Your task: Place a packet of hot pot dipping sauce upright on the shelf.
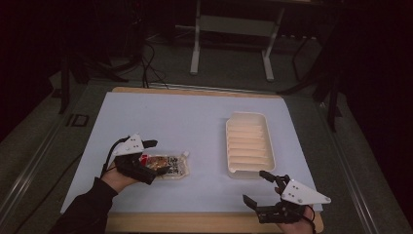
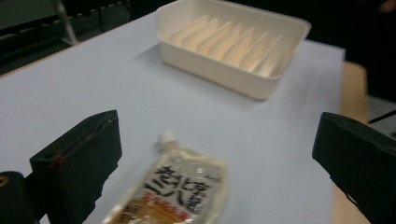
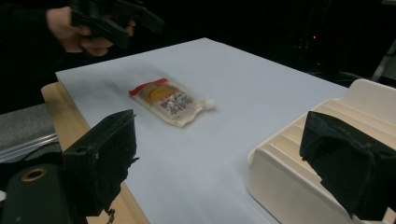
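High view: worktop (image 1: 160, 222) of pale wood, covered by a light blue sheet (image 1: 195, 126). A sauce pouch (image 1: 170, 165) lies flat on the sheet, left of centre, its small spout pointing right. The left hand-held gripper (image 1: 155, 158) sits at the pouch's left end, jaws spread apart over it, nothing clamped. A white ribbed tray (image 1: 248, 144) stands on the sheet's right half, well apart from the pouch. The right hand-held gripper (image 1: 258, 187) is at the near right corner of the sheet, just beside the tray's near end, jaws wide and empty. A dark sleeve (image 1: 87, 209) comes in at the lower left.

Left gripper view: both black jaws set far apart. The pouch (image 2: 182, 191) lies between them on the sheet, white cap pointing away, dark printed characters on its face. The tray (image 2: 233, 44) stands beyond, its ridges running crosswise.

Right gripper view: jaws parted wide. The tray's (image 3: 299, 172) corner lies near the right-hand jaw; whether they touch cannot be told. The pouch (image 3: 170, 102) lies farther off, red-edged end toward the left hand-held gripper (image 3: 140, 21), which hangs above the sheet's far corner in a hand (image 3: 70, 30).
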{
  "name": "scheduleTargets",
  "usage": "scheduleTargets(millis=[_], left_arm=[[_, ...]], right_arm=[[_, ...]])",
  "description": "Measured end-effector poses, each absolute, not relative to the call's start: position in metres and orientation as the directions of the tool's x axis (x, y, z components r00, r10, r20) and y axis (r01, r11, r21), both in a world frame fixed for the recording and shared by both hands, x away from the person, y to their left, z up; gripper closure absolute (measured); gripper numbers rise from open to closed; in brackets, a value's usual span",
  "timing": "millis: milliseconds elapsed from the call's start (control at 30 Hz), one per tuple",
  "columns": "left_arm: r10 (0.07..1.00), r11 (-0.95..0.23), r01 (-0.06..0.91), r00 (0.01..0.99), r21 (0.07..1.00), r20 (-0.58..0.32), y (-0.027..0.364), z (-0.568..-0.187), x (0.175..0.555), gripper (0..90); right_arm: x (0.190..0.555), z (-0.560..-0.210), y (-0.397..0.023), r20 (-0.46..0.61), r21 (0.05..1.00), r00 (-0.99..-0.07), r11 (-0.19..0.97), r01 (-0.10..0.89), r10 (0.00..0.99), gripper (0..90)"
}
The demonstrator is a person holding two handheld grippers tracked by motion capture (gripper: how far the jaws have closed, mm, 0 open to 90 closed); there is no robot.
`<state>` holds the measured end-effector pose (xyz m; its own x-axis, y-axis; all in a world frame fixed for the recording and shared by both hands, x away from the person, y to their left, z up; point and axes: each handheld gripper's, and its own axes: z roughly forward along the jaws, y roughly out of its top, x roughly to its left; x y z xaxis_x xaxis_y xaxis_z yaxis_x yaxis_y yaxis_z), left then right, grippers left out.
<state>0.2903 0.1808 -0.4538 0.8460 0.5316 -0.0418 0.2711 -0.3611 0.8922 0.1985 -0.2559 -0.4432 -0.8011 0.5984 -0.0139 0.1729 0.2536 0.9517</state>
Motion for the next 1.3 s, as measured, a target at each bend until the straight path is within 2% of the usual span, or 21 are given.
scheduleTargets(millis=[233, 300, 367, 467, 800, 1133, 1200, 1300], left_arm=[[0.528, -0.404, 0.279, 0.849, 0.871, -0.027, 0.176, -0.464, 0.312, 8.0], [0.521, -0.425, 0.268, 0.853, 0.865, -0.008, 0.173, -0.469, 0.317, 14.0], [0.516, -0.432, 0.272, 0.857, 0.86, -0.012, 0.17, -0.476, 0.323, 14.4], [0.504, -0.448, 0.277, 0.863, 0.85, -0.015, 0.168, -0.485, 0.331, 20.4], [0.512, -0.53, 0.338, 0.859, 0.778, -0.024, 0.157, -0.512, 0.355, 24.0], [0.483, -0.62, 0.349, 0.875, 0.703, -0.008, 0.148, -0.526, 0.369, 26.6], [0.46, -0.652, 0.337, 0.888, 0.679, 0.001, 0.147, -0.53, 0.37, 32.3], [0.454, -0.658, 0.339, 0.891, 0.672, -0.005, 0.146, -0.532, 0.371, 32.5]], right_arm=[[0.198, -0.444, -0.254, -0.008, 0.952, -0.811, 0.253, 0.173, 0.584, 11.0], [0.197, -0.444, -0.255, -0.005, 0.952, -0.813, 0.251, 0.173, 0.582, 10.9], [0.197, -0.444, -0.255, -0.008, 0.953, -0.811, 0.25, 0.171, 0.586, 11.0], [0.197, -0.444, -0.255, -0.003, 0.953, -0.815, 0.25, 0.174, 0.579, 11.3], [0.198, -0.446, -0.254, 0.005, 0.948, -0.819, 0.257, 0.186, 0.574, 13.1], [0.201, -0.45, -0.254, 0.021, 0.944, -0.819, 0.258, 0.205, 0.573, 13.2], [0.201, -0.451, -0.254, 0.026, 0.943, -0.82, 0.258, 0.21, 0.572, 13.3], [0.201, -0.451, -0.254, 0.025, 0.943, -0.819, 0.259, 0.21, 0.573, 13.3]])
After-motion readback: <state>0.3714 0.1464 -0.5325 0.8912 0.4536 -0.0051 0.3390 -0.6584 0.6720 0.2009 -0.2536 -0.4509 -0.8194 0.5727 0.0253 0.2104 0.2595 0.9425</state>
